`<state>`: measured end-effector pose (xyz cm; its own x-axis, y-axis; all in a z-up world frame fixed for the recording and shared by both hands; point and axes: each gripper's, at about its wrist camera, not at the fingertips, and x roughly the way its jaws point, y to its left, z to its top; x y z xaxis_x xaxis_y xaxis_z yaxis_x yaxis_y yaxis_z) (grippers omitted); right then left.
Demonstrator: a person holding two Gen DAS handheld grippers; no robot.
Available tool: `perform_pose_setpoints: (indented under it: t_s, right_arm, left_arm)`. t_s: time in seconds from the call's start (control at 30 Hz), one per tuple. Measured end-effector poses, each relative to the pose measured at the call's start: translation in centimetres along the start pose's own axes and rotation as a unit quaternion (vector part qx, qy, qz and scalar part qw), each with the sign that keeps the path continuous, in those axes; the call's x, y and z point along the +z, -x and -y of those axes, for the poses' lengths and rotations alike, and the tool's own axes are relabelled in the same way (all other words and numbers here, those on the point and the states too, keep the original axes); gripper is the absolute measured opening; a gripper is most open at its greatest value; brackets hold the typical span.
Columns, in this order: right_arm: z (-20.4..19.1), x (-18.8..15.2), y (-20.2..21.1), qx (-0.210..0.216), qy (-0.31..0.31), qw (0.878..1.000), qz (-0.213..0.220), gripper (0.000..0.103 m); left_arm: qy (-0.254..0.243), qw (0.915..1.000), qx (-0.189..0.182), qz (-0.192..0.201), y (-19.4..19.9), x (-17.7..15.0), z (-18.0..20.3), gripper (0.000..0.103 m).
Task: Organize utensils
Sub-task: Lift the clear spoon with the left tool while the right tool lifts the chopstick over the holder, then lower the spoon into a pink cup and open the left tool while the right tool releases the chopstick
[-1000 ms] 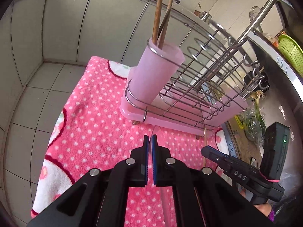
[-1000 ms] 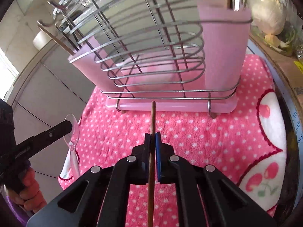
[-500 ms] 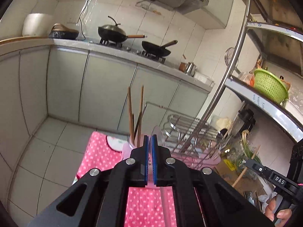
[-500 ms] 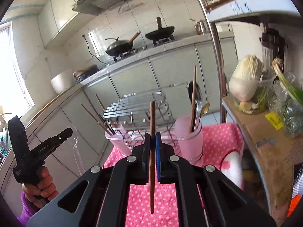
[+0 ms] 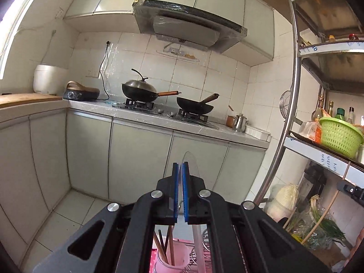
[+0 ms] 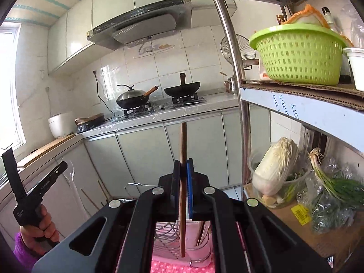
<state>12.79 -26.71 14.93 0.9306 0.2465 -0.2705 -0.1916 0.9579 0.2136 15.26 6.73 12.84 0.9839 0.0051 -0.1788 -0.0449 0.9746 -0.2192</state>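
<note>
My left gripper (image 5: 180,170) is shut on a clear plastic spoon (image 5: 190,161); its bowl stands above the fingertips and its handle (image 5: 199,243) hangs down between the arms. Below it is a pink utensil cup (image 5: 169,262) holding wooden chopsticks (image 5: 171,245). My right gripper (image 6: 184,168) is shut on a wooden chopstick (image 6: 182,188), held upright, its lower end over the wire dish rack (image 6: 168,234) and a pink cup (image 6: 194,234). The left gripper with the spoon also shows in the right wrist view (image 6: 51,175).
A steel shelf post (image 5: 286,122) and shelves with a green basket (image 6: 298,54), cabbage (image 6: 273,168) and scallions (image 6: 336,186) stand at the right. A counter with two woks (image 5: 141,91) runs across the back. A pink dotted cloth (image 6: 177,268) lies under the rack.
Both grippers have tilted up and risen, so the views swung from the rack and cloth to the kitchen wall. Both stay shut on the spoon and the chopstick.
</note>
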Motion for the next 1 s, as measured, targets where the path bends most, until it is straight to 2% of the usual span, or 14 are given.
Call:
perform_pose_setpoints:
  t_s: [0.2, 0.4, 0.63, 0.77, 1.0]
  right_arm:
    - [0.7, 0.1, -2.9, -0.013, 0.004, 1.0, 0.001, 0.006]
    - [1.2, -2.4, -5.0, -0.016, 0.001, 1.0, -0.023, 0.006]
    - [1.1, -5.2, -5.6, -0.014, 0.0, 0.999, -0.046, 0.006]
    - [1.2, -6.6, -5.6, -0.01, -0.009, 0.998, -0.06, 0.006]
    - [1.9, -8.4, -5.4, -0.011, -0.024, 0.996, -0.079, 0.006]
  left_arm:
    - [-0.023, 0.9993, 0.021, 0.02, -2.7, -0.8, 0.7, 0.003]
    - [-0.062, 0.9963, 0.038, 0.045, -3.9, -3.2, 1.1, 0.003]
    - [-0.097, 0.9899, 0.048, 0.091, -3.9, -6.0, 1.3, 0.003]
    - [-0.086, 0.9918, 0.038, 0.086, -4.0, -8.0, 0.8, 0.003]
    - [-0.061, 0.9975, 0.008, 0.034, -3.3, -11.3, -0.3, 0.003]
